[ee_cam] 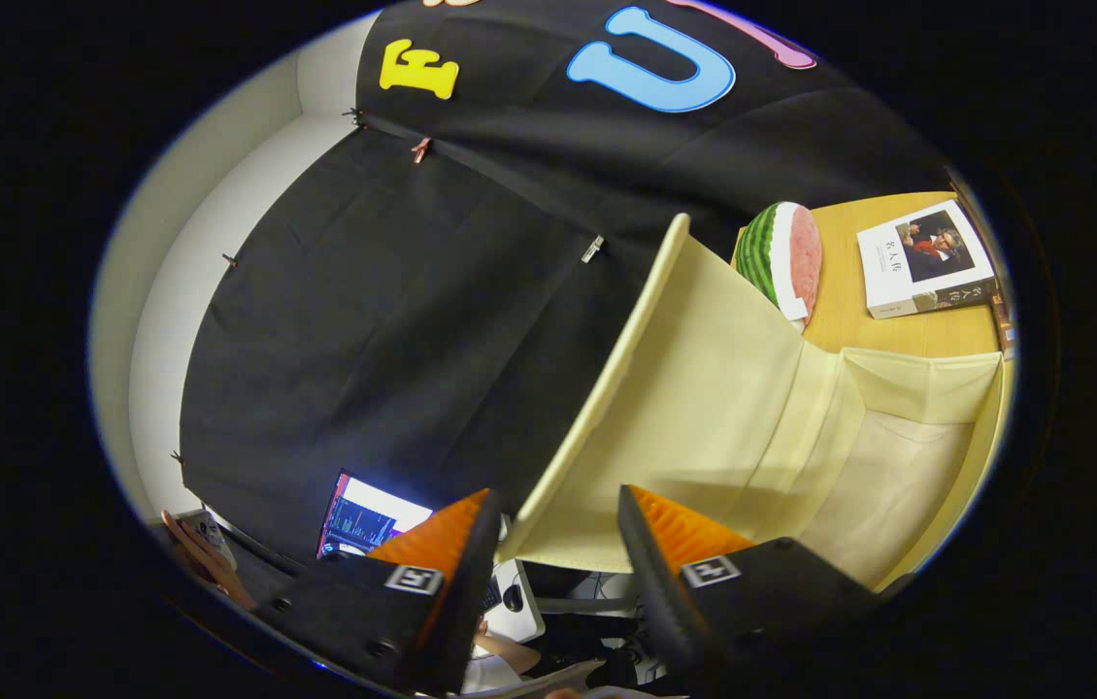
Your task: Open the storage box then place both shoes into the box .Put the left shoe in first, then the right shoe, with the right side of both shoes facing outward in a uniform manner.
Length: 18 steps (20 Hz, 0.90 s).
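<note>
Jaws [553,529]: parted, straddling the lid edge, gripping nothing.
Lid [704,388]: swung upright, exposing the storage box [898,485] for shoes.

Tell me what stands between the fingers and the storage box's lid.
Nothing visible does. The gripper has its fingers apart, with the near edge of the raised cream lid of the storage box in the gap between them; contact can't be judged.

Black cloth wall [393,320] before a white wall [170,291]; wooden table [898,330]; lit monitor [364,519] below.
</note>
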### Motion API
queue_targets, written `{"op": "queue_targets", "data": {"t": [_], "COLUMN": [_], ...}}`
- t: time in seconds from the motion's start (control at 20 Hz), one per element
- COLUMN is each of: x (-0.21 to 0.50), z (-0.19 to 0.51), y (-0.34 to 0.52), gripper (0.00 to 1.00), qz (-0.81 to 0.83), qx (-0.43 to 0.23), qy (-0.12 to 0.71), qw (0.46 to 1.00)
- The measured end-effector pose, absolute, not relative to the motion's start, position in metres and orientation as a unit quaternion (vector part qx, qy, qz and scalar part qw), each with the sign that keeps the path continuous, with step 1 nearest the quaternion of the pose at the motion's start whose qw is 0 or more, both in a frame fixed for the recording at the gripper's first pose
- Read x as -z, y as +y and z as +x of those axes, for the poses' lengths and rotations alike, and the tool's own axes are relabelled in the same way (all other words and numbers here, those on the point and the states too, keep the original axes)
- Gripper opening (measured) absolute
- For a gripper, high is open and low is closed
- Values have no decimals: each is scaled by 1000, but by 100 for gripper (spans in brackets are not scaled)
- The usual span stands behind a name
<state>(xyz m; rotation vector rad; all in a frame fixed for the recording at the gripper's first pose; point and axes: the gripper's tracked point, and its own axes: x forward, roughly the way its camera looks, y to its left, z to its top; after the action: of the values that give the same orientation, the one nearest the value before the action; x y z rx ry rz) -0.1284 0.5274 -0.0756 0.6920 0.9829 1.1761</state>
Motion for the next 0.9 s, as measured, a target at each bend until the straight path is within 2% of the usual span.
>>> {"op": "queue_targets", "data": {"t": [0.05, 0.1, 0.3, 0.45, 0.75, 0.9], "x": [77, 77, 65, 62, 98, 125], "z": [-131, -132, -124, -106, -68, -65], "y": [529, 530, 511, 472, 342, 272], "gripper": [86, 95, 95, 95, 95, 95], "qz": [305, 306, 324, 319, 216, 182], "qx": [-522, -523, -518, -485, -349, -283], "qy": [437, 437, 412, 381, 328, 340], "qw": [666, 665, 676, 720, 851, 878]}}
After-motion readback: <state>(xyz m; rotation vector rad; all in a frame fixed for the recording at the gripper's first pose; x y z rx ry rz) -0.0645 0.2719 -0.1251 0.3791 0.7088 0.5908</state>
